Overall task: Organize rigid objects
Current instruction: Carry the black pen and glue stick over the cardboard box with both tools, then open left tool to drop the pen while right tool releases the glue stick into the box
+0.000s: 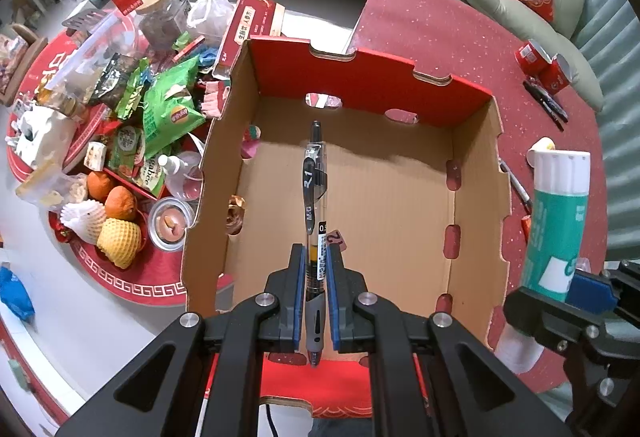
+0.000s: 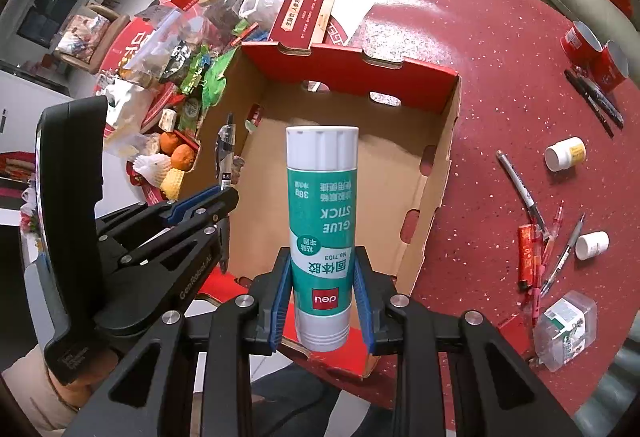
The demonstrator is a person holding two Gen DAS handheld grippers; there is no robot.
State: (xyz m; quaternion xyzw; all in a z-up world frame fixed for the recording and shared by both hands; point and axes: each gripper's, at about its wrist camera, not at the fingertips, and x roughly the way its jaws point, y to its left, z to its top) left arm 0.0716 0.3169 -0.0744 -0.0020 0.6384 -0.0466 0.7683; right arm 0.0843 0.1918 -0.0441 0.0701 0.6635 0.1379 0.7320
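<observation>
An open cardboard box [image 1: 472,173] with a red rim stands on the red table; it also shows in the right wrist view [image 2: 436,173]. My left gripper [image 1: 315,257] is shut on a black gel pen [image 1: 314,189] and holds it above the box floor. That pen shows in the right wrist view [image 2: 225,153] over the box's left wall. My right gripper [image 2: 323,257] is shut on a green and white glue stick [image 2: 322,213], held over the box's near part. The glue stick shows at the right of the left wrist view [image 1: 558,221].
Several pens [image 2: 520,189], two white bottles [image 2: 565,153], a red lighter [image 2: 529,257] and a clear plastic box [image 2: 566,329] lie on the red table [image 2: 500,37] right of the box. Red cups [image 2: 596,57] stand far right. Snacks and fruit [image 1: 116,205] crowd the left.
</observation>
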